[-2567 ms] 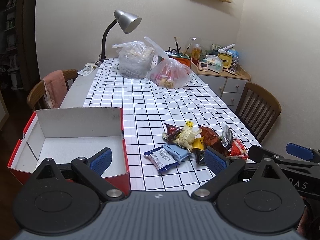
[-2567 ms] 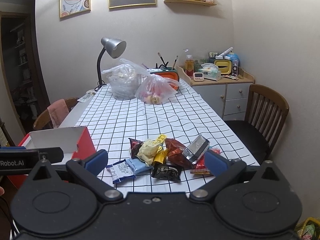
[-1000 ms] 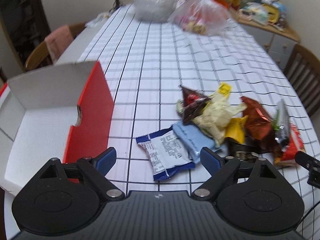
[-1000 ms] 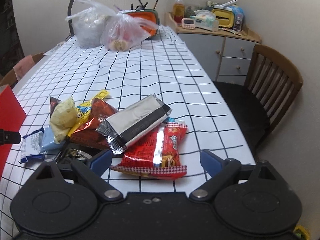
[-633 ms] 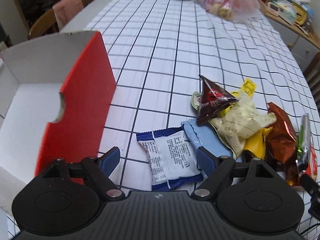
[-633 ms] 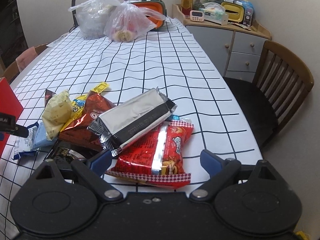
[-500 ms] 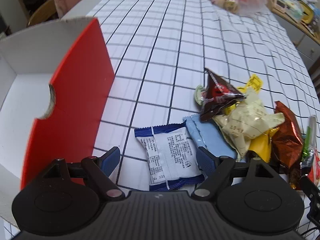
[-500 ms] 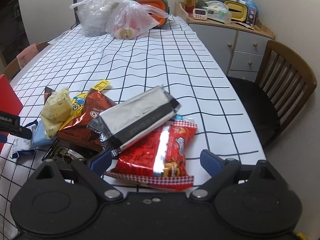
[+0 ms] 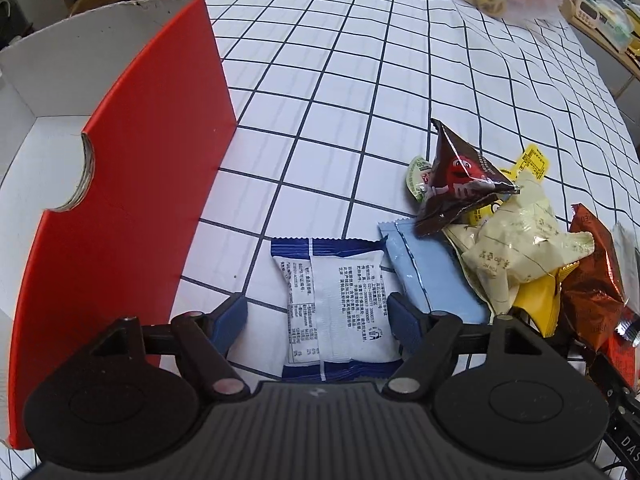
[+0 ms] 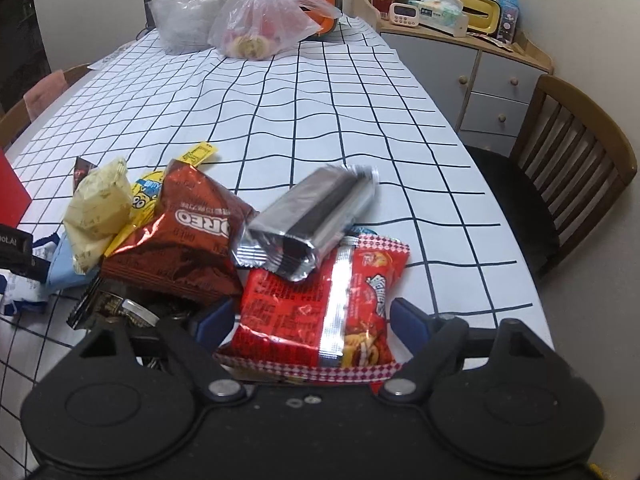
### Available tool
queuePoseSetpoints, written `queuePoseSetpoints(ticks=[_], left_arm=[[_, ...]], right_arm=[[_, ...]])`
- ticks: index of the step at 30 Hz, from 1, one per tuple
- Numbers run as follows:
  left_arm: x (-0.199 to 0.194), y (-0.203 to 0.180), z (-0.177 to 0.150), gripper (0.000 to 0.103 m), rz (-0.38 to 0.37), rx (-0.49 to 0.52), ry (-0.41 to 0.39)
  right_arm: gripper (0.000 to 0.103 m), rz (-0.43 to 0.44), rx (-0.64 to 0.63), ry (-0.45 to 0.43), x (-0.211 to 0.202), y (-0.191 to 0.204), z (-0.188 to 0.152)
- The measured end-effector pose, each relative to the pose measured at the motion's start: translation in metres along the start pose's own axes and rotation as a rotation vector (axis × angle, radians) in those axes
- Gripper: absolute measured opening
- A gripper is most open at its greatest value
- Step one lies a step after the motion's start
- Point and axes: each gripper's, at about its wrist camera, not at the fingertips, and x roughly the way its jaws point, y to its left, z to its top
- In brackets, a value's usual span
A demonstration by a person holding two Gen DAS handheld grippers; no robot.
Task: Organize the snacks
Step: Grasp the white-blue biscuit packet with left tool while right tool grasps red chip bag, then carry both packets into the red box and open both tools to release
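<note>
Looks like the first pick: both sets of fingers are spread open, each straddling a packet on the tabletop, nothing gripped yet. The left gripper (image 9: 316, 316) has the blue-and-white snack packet (image 9: 336, 308) between its fingers, printed back side up, text too small to read. The red cardboard box (image 9: 132, 184) sits just left of the left finger, empty as far as I can see. The right gripper (image 10: 310, 320) brackets the red chip bag (image 10: 324, 304). Beyond its left finger lies an Oreo bag (image 10: 188, 244), and straight ahead a silver-black wrapper (image 10: 312, 216). Next, probably close and lift. The brown M&M's pouch (image 9: 460, 176) lies past the left gripper's right finger.
</note>
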Motion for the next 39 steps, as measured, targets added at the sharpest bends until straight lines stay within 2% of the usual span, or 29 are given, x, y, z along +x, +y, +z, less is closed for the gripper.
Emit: queuePoseSetpoints(ticks=[3,8,11,22,31,39], left_arm=[[-0.001,-0.002,-0.001,0.067,0.022,0.016,-0.005],[-0.005,-0.003,-0.002,0.050,0.016,0.037,-0.013],[-0.008,-0.003,-0.003,0.047,0.013,0.040,-0.015],[-0.012,0.009,-0.010,0.045,-0.030,0.028,-0.007],[-0.028,0.019,-0.025,0.045,-0.121,0.093,0.017],[-0.069,0.023,-0.034,0.045,-0.215,0.186,-0.013]], right_arm=[[0.078,0.005,0.010,0.000,0.000,-0.001,0.001],[0.074,0.003,0.019,-0.002,-0.002,-0.002,0.000],[0.070,0.010,0.029,-0.009,-0.005,-0.002,-0.002],[0.067,0.012,0.069,-0.020,-0.027,-0.006,-0.010],[0.067,-0.038,0.150,-0.041,-0.072,-0.005,-0.034],[0.067,-0.048,0.203,-0.094,-0.117,0.013,-0.042]])
